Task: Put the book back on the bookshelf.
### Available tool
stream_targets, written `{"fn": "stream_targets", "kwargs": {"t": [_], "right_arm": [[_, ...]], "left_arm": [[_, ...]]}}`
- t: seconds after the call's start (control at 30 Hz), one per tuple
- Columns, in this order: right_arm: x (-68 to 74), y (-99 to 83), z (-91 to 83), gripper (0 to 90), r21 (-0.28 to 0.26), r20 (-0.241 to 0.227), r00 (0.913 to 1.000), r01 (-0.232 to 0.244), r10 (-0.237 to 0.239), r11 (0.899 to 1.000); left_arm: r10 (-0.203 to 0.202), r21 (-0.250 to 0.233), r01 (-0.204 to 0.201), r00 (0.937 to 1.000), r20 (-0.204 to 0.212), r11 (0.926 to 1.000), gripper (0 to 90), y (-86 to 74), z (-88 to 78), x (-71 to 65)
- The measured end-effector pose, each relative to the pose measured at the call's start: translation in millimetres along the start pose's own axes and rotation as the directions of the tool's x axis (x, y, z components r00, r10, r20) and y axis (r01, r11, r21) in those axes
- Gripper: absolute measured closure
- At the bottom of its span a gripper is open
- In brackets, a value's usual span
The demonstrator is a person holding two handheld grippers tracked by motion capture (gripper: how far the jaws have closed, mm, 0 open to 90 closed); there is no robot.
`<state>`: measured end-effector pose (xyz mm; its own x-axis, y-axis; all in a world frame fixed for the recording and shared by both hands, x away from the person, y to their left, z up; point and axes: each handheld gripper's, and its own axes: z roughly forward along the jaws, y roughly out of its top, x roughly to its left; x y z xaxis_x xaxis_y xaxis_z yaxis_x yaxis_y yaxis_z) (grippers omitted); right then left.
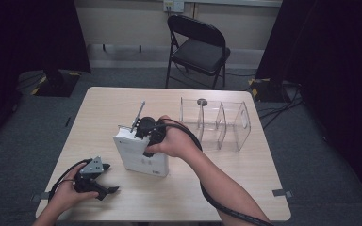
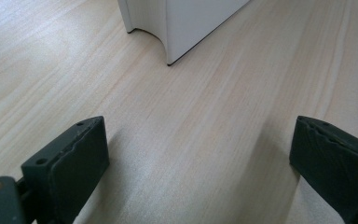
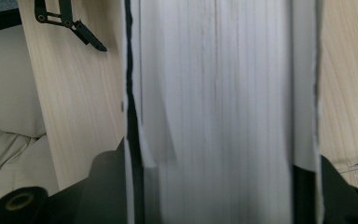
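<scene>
A thick white book (image 1: pixel 141 159) stands upright on the wooden table (image 1: pixel 207 188), slightly left of centre. My right gripper (image 1: pixel 147 135) comes down on its top edge, one jaw against each cover, shut on the book. In the right gripper view the pale page edges of the book (image 3: pixel 219 93) run straight up between the two black jaws of that gripper (image 3: pixel 219 186). My left gripper (image 1: pixel 109 179) rests low at the table's front left, open, with bare wood between its pads (image 2: pixel 74 158). The book's lower corner (image 2: pixel 186 18) lies ahead of it, apart from the jaws.
A clear acrylic organizer (image 1: pixel 217 123) with several upright dividers stands just right of the book, a small dark round thing (image 1: pixel 201 101) at its far rim. A black folding chair (image 1: pixel 198 47) stands behind the table. Dark curtains and floor cables flank both sides.
</scene>
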<state>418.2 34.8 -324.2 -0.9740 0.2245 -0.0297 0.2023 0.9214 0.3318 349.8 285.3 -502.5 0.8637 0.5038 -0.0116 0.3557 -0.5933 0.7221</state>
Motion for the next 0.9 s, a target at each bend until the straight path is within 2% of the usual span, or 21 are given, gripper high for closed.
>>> {"fn": "stream_targets", "kwargs": {"t": [0.23,0.4,0.43,0.53,0.6,0.73,0.77,0.8,0.9], "right_arm": [[3.3,-0.2,-1.1,52.2,0.004,0.011,0.9998,-0.014,0.014,1.0],[0.0,-3.2,-2.5,52.4,-0.002,-0.013,0.9993,-0.036,0.036,0.999],[-0.1,-4.9,-4.1,52.5,0.003,-0.029,0.9986,-0.045,0.045,0.999],[2.6,-7.2,-5.0,52.5,0.003,-0.026,0.9992,-0.031,0.031,1.0],[0.8,-10.5,-8.2,52.5,0.01,-0.045,0.9976,-0.052,0.053,0.999],[2.2,-15.9,-11.6,52.5,0.021,-0.045,0.9971,-0.061,0.062,0.998],[1.2,-16.9,-12.2,52.5,0.02,-0.047,0.9977,-0.049,0.05,0.999],[1.3,-18.2,-13.5,52.5,0.024,-0.047,0.9967,-0.066,0.067,0.998],[0.4,-21.2,-14.9,52.5,0.027,-0.047,0.9975,-0.051,0.052,0.998]], "left_arm": [[0.0,0.0,0.0,1.0,0.0,1.0,4.0,0.1,0.0,0.0],[0.0,0.003,0.0,1.0,0.001,1.0,3.9,0.4,0.2,0.2],[0.0,0.004,0.0,1.0,0.001,1.0,3.8,0.5,0.3,0.3],[0.0,0.005,0.0,1.0,0.001,1.0,3.7,0.6,0.3,0.4],[-0.004,0.004,0.004,1.0,0.0,1.0,3.6,0.9,0.7,0.4],[-0.001,0.003,0.001,1.0,0.0,1.0,3.5,1.1,0.8,0.7],[0.001,0.003,-0.001,1.0,-0.003,1.0,3.5,1.1,0.8,0.8],[0.003,0.005,-0.003,1.0,-0.003,1.0,3.5,1.2,0.8,1.0],[0.004,0.005,-0.004,1.0,-0.003,1.0,3.2,1.3,0.9,1.0]]}}
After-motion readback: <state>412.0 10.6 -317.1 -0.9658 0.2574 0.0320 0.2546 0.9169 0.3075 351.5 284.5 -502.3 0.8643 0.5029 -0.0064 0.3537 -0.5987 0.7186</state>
